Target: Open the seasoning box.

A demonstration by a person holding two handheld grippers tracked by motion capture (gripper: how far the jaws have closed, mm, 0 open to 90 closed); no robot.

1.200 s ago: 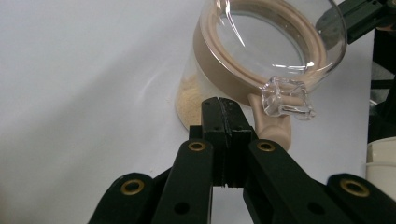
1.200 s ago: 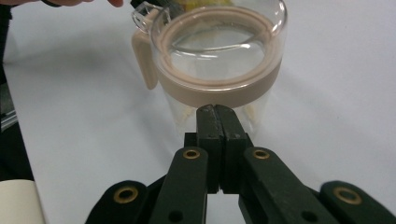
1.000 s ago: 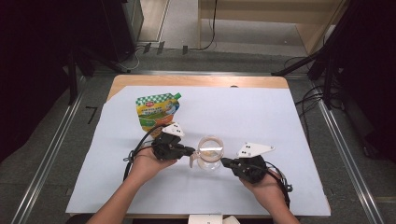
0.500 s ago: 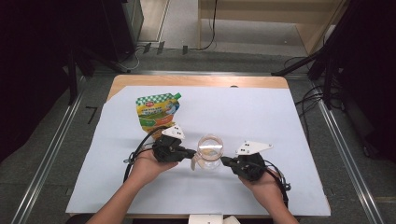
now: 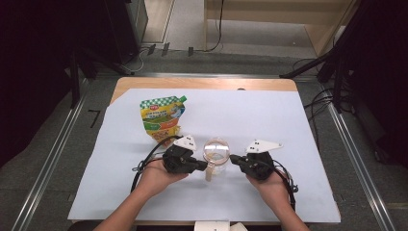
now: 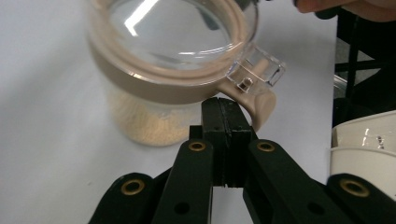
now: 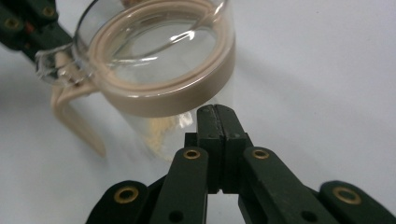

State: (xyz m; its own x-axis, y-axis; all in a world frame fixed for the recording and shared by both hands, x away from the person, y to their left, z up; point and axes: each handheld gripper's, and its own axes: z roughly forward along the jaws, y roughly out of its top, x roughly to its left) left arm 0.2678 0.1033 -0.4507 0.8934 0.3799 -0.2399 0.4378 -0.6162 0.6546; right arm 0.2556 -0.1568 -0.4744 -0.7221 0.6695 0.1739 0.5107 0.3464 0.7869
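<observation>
Between the two sets of closed fingertips stands a clear jar (image 5: 216,156) with a beige-rimmed lid, upright on the white sheet (image 5: 288,125) and holding a little pale grain at its bottom. Pressed together with nothing between them, the jaws of the left gripper (image 5: 204,165) sit just under the lid's rim beside the beige clasp (image 6: 254,100), while the right gripper (image 5: 234,159), clenched empty too, points at the jar's opposite side just below the rim. Beyond the left gripper's fingers, farther up the sheet, lies a green and yellow pouch (image 5: 161,118).
</observation>
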